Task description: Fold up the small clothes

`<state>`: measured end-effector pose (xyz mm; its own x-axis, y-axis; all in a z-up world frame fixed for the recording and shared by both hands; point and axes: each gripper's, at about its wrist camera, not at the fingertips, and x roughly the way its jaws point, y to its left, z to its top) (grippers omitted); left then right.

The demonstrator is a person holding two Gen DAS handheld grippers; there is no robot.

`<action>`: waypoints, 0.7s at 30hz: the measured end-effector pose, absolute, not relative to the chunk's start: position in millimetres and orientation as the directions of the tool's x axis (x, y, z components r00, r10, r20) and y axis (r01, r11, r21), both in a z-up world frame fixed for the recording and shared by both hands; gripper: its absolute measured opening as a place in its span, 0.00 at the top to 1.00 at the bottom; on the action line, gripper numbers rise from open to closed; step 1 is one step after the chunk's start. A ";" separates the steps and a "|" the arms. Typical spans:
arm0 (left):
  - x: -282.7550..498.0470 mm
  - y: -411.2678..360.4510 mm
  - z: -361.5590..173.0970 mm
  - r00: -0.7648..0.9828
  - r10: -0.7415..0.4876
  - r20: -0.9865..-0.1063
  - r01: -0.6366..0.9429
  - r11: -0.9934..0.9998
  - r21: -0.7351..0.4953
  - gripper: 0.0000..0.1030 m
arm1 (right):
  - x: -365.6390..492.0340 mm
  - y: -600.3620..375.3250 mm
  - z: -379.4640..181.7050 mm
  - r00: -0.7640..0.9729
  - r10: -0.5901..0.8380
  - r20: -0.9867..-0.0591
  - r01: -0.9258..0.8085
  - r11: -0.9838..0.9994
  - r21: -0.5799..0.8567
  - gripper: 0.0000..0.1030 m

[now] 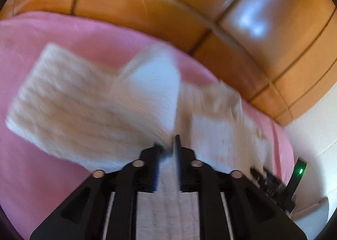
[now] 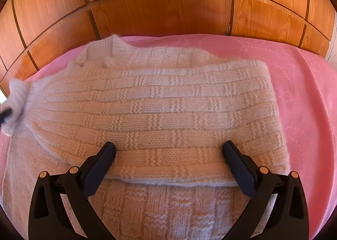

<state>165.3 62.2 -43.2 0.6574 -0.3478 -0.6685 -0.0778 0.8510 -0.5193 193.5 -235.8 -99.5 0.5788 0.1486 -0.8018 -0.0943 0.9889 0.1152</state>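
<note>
Sweater (image 2: 160, 101), cream and basket-knit, lies spread on the pink bedspread (image 2: 294, 84), its right side already turned in over the body, the folded edge running across at 6 o'clock in the right wrist view. It looks soft, thick and light, likely to stretch and sag if lifted by 1 point, so hems, cuffs or doubled edges seem the best places to take hold. The right hand-held gripper (image 2: 168, 149) hovers low over that folded layer with its 2 fingers spread wide, holding nothing. The left hand-held gripper (image 1: 168, 145), pressed nearly together, pinches a bunched piece of the knit at 9 o'clock, probably the sleeve (image 2: 15, 94), though blur hides detail. Wooden panelling (image 2: 160, 8) stands behind the bed.
</note>
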 end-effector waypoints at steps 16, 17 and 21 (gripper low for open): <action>64.6 37.2 -74.9 0.698 -0.174 -0.695 -0.077 0.946 -0.314 0.52 | 175.3 -166.4 -39.4 0.525 0.482 -0.702 -0.337 0.875 0.348 0.36; 65.1 37.4 -75.2 0.696 -0.173 -0.696 -0.078 0.946 -0.314 0.49 | 176.1 -151.5 -37.5 0.500 0.512 -0.698 -0.364 0.856 0.367 0.40; 64.1 38.6 -80.9 0.706 -0.199 -0.679 -0.057 0.940 -0.335 0.45 | 195.0 -90.6 -49.0 0.374 0.586 -0.719 -0.378 0.804 0.459 0.48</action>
<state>64.1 38.6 -80.9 0.7064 -0.1991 -0.6792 -0.0571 0.9404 -0.3352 195.0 -90.6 -49.0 0.3741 0.5857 -0.7190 -0.3779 0.8043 0.4586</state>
